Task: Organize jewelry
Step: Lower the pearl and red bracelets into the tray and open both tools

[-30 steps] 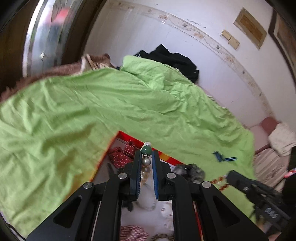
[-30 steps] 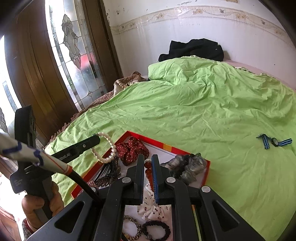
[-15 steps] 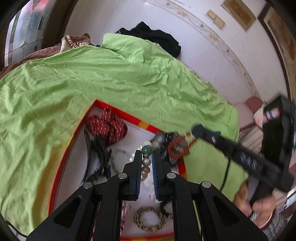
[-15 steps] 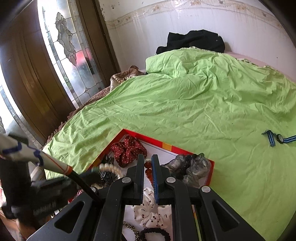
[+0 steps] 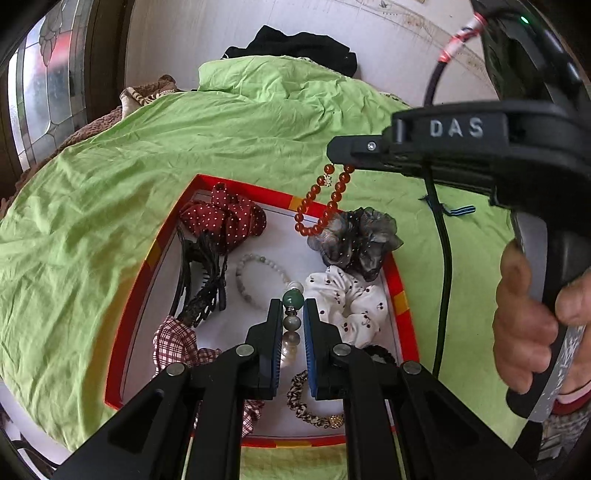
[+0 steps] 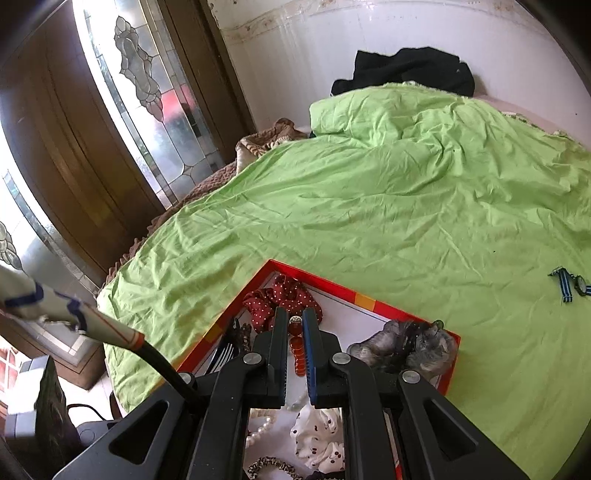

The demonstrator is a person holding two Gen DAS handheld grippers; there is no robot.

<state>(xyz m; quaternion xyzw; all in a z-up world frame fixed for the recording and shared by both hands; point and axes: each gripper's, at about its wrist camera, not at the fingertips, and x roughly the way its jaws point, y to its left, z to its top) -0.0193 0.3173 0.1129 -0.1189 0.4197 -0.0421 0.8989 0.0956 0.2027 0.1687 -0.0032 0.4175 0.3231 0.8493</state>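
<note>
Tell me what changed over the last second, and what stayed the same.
Both tools swung in over the red-rimmed tray. The right tool, far off at first, now dangles its orange bead bracelet above the grey scrunchie. The left tool now looks down on most of the tray. Unchanged: both grips stayed shut, the left on the pearl and green bead bracelet; nothing was released.

Bedroom backdrop: bed, wall, door

A rumpled lime-green bedsheet (image 6: pixel 369 206) covers the bed; a black garment (image 6: pixel 406 68) lies heaped at its far end against the white wall (image 6: pixel 369 33). A brown patterned blanket (image 6: pixel 266 142) shows at the sheet's left edge, beside a dark wooden door (image 6: pixel 74 147) with leaded stained-glass panels (image 6: pixel 147 81).
</note>
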